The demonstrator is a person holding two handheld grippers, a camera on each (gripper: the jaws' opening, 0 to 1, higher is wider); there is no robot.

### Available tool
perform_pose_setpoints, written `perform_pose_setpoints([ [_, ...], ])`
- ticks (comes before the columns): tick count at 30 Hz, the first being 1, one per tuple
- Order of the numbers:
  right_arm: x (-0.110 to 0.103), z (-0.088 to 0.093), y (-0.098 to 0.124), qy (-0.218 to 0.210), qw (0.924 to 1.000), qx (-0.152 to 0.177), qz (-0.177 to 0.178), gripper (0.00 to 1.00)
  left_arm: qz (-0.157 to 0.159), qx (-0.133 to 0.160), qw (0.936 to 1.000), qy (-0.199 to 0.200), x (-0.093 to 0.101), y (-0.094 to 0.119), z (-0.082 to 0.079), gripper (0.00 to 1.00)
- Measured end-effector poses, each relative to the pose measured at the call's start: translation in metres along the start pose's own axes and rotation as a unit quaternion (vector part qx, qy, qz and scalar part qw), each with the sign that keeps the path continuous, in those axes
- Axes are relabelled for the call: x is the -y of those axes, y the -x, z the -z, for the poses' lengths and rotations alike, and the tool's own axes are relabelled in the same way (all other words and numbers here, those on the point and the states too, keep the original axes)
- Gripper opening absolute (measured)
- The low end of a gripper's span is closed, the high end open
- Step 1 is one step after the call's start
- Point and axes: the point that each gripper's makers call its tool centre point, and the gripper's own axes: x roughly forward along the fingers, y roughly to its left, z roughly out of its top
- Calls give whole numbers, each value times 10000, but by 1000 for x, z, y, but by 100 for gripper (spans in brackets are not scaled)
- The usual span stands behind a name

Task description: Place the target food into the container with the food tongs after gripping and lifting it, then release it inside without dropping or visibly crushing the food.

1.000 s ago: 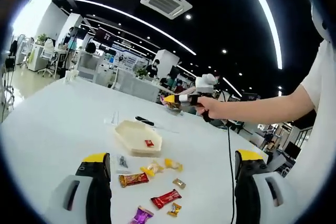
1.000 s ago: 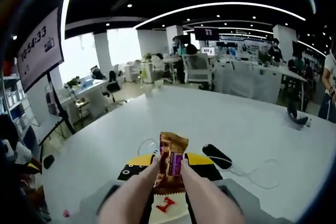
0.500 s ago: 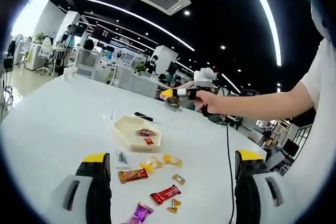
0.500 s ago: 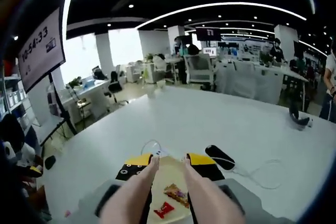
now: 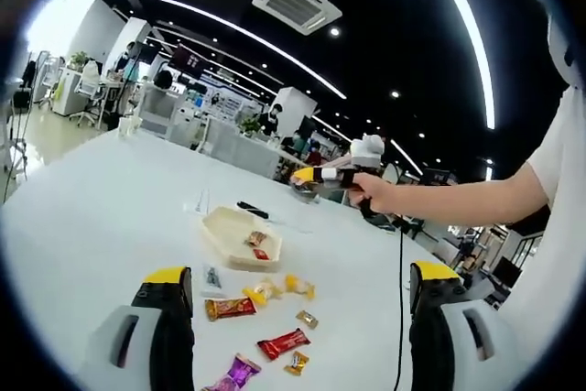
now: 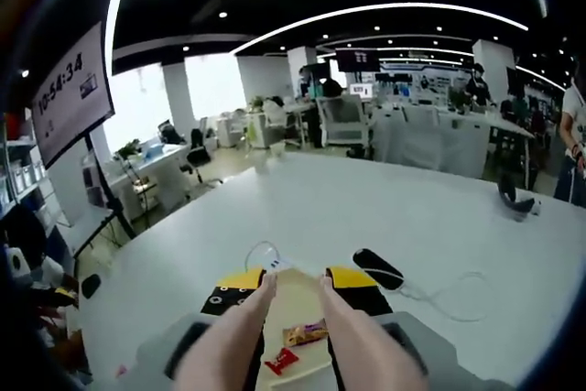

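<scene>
A cream tray (image 5: 224, 226) lies on the white table (image 5: 92, 217) and holds a brown-purple candy (image 5: 255, 239) and a red candy (image 5: 261, 254). My left gripper (image 5: 302, 274) hangs open above several loose wrapped candies (image 5: 229, 308), with nothing between its jaws. In the same view a person's hand (image 5: 366, 191) holds my right gripper (image 5: 316, 174) high above the tray. In the right gripper view, my right gripper (image 6: 295, 279) is shut on tan food tongs (image 6: 352, 336), whose arms stand apart and empty over the tray (image 6: 293, 304). The brown-purple candy (image 6: 305, 331) and the red candy (image 6: 281, 361) lie in it.
A black oblong device (image 6: 378, 268) with a white cable (image 6: 439, 304) lies beyond the tray, also seen as the black device (image 5: 252, 211). A small clear packet (image 5: 213, 277) lies near my left jaw. Desks, chairs and people fill the office behind.
The tongs held the brown-purple candy a second ago. They opened and the candy dropped into the tray beside the red one. My left gripper stayed open.
</scene>
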Motion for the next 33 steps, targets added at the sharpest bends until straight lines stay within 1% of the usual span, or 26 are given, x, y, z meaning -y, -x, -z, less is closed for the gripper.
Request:
perform_pose_setpoints([
  [2,-1,0,3,-14,10000,10,-6,25,3,-20,10000,-50,1,0,-1,99],
  [9,2,9,8,77,10000,-25,10,25,14,-57,9998,-215,2,-1,-1,99],
  [10,2,10,9,64,10000,-20,18,25,22,-74,9997,-237,1,-2,0,99],
  [11,3,11,9,-16,10000,-10,32,25,5,-196,9994,-268,1,-2,5,99],
  [13,1,16,10,-141,9999,-56,-25,25,-5,-236,9991,-344,3,0,5,99],
  [14,0,20,10,59,9999,-135,3,25,-8,-172,9989,-445,6,3,2,99],
  [15,3,21,10,203,9997,-159,38,25,-21,-167,9989,-433,6,4,3,99],
  [19,-1,17,18,43,10000,8,-3,26,-37,-116,9992,-376,4,5,6,99],
  [22,-2,18,22,-88,10000,33,1,26,-8,-219,9990,-393,5,3,11,99],
  [24,-2,18,21,-102,9999,16,-20,26,-4,-216,9987,-469,6,4,8,99],
  [25,-1,15,23,13,10000,67,-1,26,-24,-171,9987,-477,7,5,3,99],
  [26,-1,14,24,34,9999,98,-3,26,-28,-155,9988,-472,7,6,2,99],
  [28,0,11,24,-100,9998,193,-48,26,-40,-109,9989,-465,6,7,-1,99],
  [31,-1,8,27,-99,9995,280,-66,26,-16,-107,9985,-533,4,8,-2,99],
  [33,-2,8,33,-96,9995,310,-48,26,-11,-177,9984,-544,0,7,0,99],
])
